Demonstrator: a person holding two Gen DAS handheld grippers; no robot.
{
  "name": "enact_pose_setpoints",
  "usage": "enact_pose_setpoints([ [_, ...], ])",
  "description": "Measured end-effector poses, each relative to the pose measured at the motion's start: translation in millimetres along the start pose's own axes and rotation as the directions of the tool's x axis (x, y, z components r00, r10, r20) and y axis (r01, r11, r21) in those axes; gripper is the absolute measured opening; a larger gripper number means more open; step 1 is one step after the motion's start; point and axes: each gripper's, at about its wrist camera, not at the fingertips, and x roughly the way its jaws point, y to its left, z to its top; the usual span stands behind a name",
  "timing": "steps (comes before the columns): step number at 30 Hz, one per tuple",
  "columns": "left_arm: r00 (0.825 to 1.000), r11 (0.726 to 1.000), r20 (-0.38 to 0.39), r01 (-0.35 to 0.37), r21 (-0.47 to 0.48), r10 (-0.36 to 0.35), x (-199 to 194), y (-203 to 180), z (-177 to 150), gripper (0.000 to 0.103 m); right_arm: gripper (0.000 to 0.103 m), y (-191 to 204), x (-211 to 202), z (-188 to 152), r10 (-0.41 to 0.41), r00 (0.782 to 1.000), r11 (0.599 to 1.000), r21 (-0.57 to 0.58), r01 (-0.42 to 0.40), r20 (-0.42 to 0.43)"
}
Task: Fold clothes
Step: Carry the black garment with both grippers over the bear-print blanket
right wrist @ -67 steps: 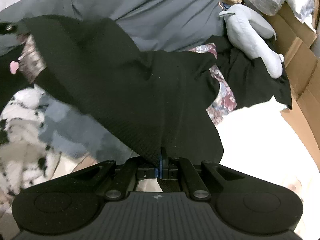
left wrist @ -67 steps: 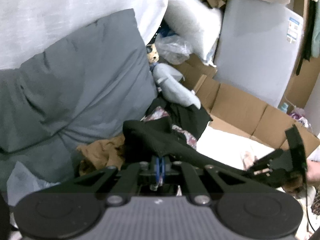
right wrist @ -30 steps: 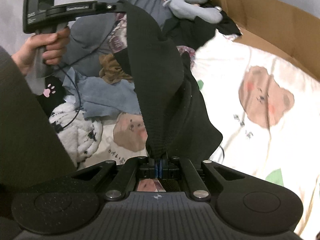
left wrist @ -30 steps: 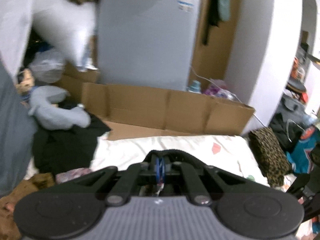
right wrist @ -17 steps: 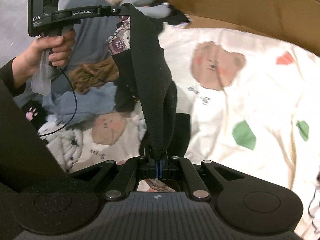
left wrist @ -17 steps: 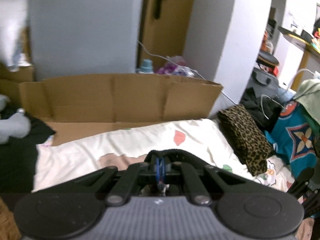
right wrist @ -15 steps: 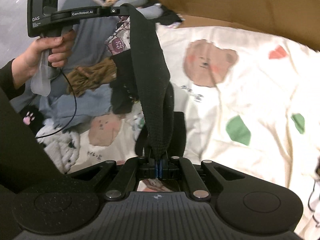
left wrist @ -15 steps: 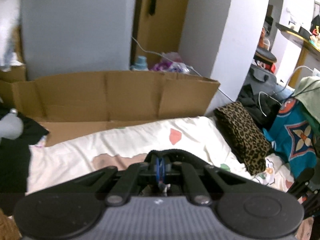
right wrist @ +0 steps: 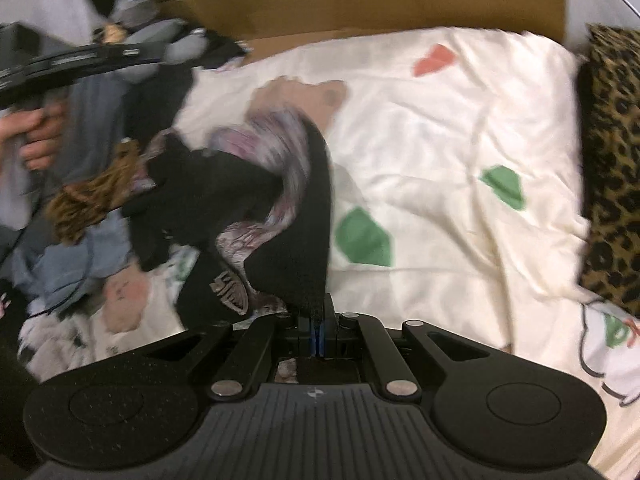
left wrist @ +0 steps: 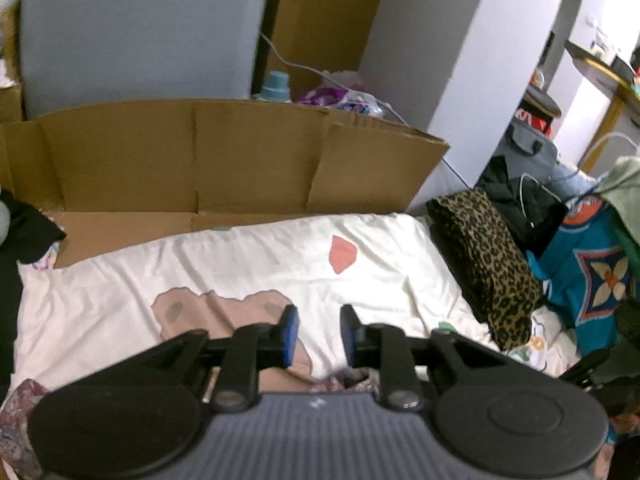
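Note:
A black garment [right wrist: 296,240] with a floral patterned part [right wrist: 276,148] lies crumpled on the white bear-print bed sheet [right wrist: 440,140]. My right gripper [right wrist: 318,320] is shut on one edge of it, low over the bed. My left gripper [left wrist: 316,320] points down at the sheet [left wrist: 240,264]; its jaws are opening and nothing is between them. A scrap of the floral fabric [left wrist: 352,380] shows just under its fingers. In the right wrist view the left gripper [right wrist: 120,54] is a blur at the upper left, held by a hand [right wrist: 36,136].
A folded leopard-print cloth [left wrist: 488,264] lies along the bed's right edge. Flattened cardboard [left wrist: 200,160] lines the far side. A heap of clothes, with a brown fuzzy piece [right wrist: 92,192] and a grey plush toy [right wrist: 160,40], fills the left. More clutter stands right of the bed.
The left gripper has let go of the black garment and its jaws have parted. The garment has dropped from hanging between the grippers onto the bed. Both grippers have come down.

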Motion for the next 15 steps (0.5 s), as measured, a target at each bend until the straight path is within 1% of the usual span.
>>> enact_pose_setpoints([
  [2,1.0,1.0,-0.001,-0.023,-0.016,0.023,-8,11,-1,0.032,0.0,-7,6,-3,-0.031,1.0,0.999,0.03,0.031,-0.004],
  [4,0.998,0.997,-0.009,-0.063,-0.032,0.063,-19,25,-6,0.034,0.0,-11,11,-7,-0.059,0.998,0.997,0.057,0.06,-0.009],
  [7,0.991,0.99,-0.028,-0.13,-0.061,0.128,-38,48,-18,0.035,0.0,-13,15,-10,-0.109,0.994,0.99,0.09,0.111,-0.023],
  [9,0.984,0.981,-0.041,-0.176,-0.083,0.173,-52,63,-30,0.036,0.005,-17,15,-12,-0.137,0.99,0.984,0.113,0.14,-0.032],
  [10,0.98,0.975,-0.047,-0.199,-0.095,0.196,-59,70,-36,0.038,0.006,-18,13,-12,-0.147,0.989,0.981,0.123,0.15,-0.03],
  [11,0.975,0.97,-0.053,-0.221,-0.106,0.216,-66,77,-42,0.041,0.011,-19,12,-12,-0.155,0.988,0.98,0.126,0.157,-0.025],
  [12,0.97,0.964,-0.058,-0.24,-0.117,0.234,-72,83,-48,0.042,0.016,-20,10,-11,-0.164,0.986,0.978,0.126,0.165,-0.019],
  [15,0.955,0.945,-0.087,-0.292,-0.146,0.282,-89,99,-69,0.043,0.021,-22,2,-7,-0.186,0.983,0.976,0.118,0.184,0.006],
])
